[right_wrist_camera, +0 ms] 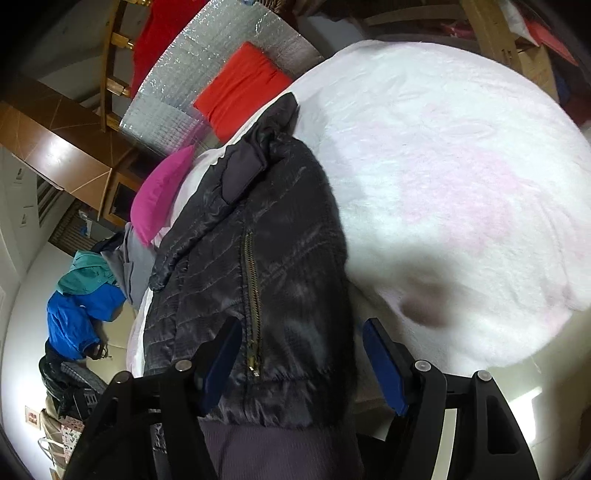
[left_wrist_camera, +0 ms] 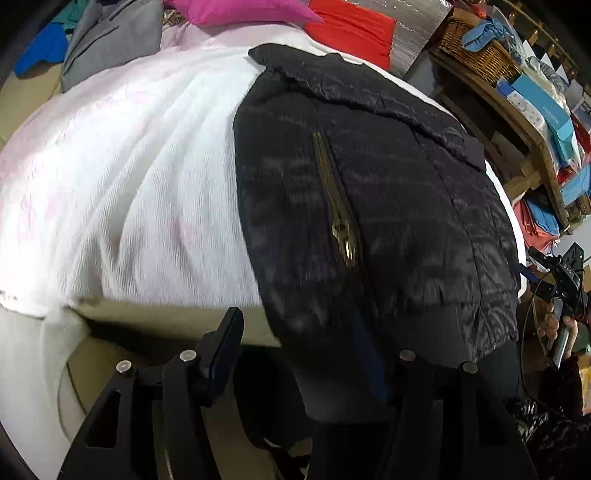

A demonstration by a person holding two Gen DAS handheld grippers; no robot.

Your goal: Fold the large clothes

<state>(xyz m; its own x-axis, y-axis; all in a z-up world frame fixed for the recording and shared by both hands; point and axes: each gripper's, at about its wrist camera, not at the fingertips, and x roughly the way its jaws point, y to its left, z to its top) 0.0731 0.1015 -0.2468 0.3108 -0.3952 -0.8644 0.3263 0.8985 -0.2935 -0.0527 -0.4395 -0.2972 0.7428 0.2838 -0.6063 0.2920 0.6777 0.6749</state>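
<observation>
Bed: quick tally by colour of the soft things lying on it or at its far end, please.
Black: 1, the quilted jacket
White: 1, the fuzzy blanket under it
Pink: 1, a pillow
Red: 1, a cushion
Grey: 1, a garment
Blue and teal: 1, a garment past the grey one
Total: 6

One black jacket, one pink pillow (one red).

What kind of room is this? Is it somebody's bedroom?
Probably a bedroom. A black jacket lies on a fluffy white blanket spread over what seems to be a bed, with a pink pillow at the far end and cluttered wooden shelves beside it.
</observation>
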